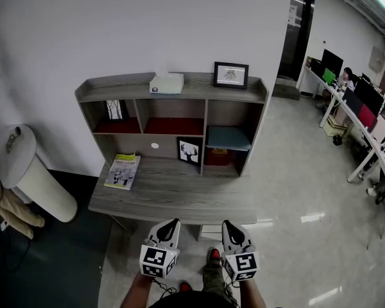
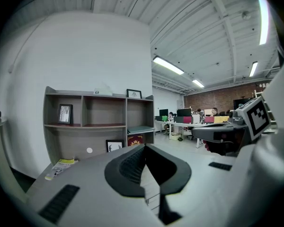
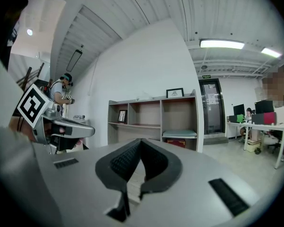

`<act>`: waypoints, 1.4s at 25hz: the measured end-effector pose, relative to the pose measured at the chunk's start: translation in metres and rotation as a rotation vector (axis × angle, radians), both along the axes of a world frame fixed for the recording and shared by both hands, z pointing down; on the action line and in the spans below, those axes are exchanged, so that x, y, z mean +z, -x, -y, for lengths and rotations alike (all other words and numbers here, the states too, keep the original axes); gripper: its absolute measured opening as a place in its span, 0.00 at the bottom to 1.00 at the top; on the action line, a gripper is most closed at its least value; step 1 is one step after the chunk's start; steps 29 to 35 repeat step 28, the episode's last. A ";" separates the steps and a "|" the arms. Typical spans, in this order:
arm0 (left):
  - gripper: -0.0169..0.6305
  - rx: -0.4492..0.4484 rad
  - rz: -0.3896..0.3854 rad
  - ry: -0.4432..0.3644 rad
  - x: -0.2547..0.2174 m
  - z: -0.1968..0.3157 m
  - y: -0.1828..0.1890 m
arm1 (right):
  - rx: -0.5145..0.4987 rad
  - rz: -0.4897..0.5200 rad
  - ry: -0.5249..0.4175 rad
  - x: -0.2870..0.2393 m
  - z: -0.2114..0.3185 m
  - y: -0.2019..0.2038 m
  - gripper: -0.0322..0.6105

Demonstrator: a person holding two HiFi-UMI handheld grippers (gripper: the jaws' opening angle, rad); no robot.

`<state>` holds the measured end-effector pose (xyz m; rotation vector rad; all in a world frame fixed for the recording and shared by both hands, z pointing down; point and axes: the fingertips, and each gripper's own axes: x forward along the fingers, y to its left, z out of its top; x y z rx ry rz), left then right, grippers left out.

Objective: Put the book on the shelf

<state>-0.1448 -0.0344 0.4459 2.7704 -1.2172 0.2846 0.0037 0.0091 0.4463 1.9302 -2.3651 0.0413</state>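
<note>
Shelf [image 1: 170, 90] bearing a white box [image 1: 166, 83] and framed picture [image 1: 231, 75] on top. The book [image 1: 122, 171] lies on the surface [image 1: 179, 194] below the shelf's left compartment, well apart from the left tongs [image 1: 172, 223] and right tongs [image 1: 228, 225], both clenched and empty.

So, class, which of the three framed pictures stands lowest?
The black picture on the desk. The top picture and the left-compartment picture stand higher.

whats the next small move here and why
Probably reach the left gripper forward toward the book, opening its jaws on the way. The book lies flat, untouched, on the left side of the desk; that gripper and the right gripper are shut, empty, short of the desk.
</note>
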 end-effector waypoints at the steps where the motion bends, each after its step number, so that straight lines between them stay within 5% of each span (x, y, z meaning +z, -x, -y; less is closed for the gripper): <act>1: 0.04 0.000 -0.001 -0.001 -0.001 0.000 0.000 | 0.000 -0.002 0.000 -0.001 0.000 0.001 0.09; 35: 0.04 0.000 -0.005 -0.005 -0.002 -0.002 -0.006 | -0.026 -0.012 -0.010 -0.009 -0.004 0.001 0.09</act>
